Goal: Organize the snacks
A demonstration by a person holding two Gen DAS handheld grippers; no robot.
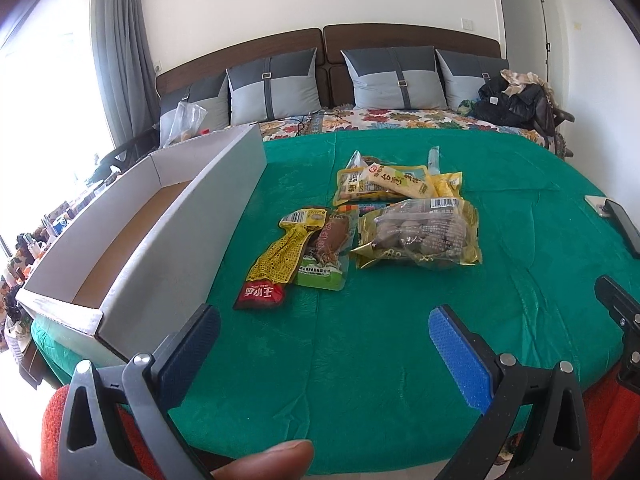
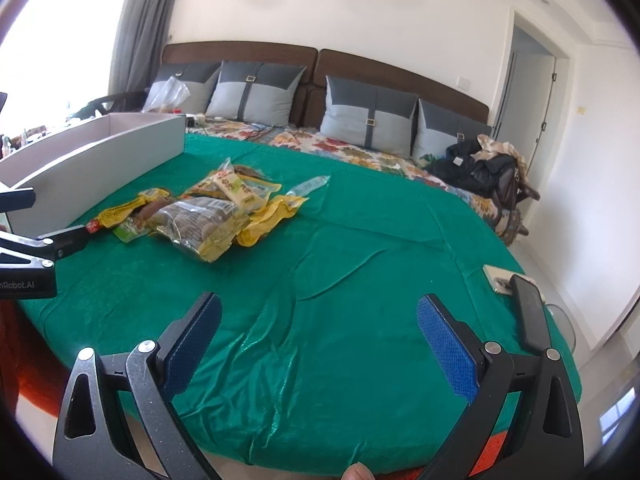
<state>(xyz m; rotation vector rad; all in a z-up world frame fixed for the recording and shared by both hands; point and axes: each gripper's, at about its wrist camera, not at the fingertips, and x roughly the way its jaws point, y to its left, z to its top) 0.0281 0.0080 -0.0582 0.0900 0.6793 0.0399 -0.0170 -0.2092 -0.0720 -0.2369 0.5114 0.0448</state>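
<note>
The bed's green velvet blanket (image 1: pixel 400 360) carries a heap of crinkly plastic snack packets (image 1: pixel 380 224) mid-bed, beside the empty white cardboard box (image 1: pixel 192 216) at its left edge. My left claw (image 1: pixel 324 326) and right claw (image 2: pixel 318 312) gape wide, empty. Overlapping slippery packets could slide from my grip or come up two at once.

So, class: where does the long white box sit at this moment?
In both views the white box lies on the green blanket at its left edge, left of the snack packets, apparently empty.
</note>
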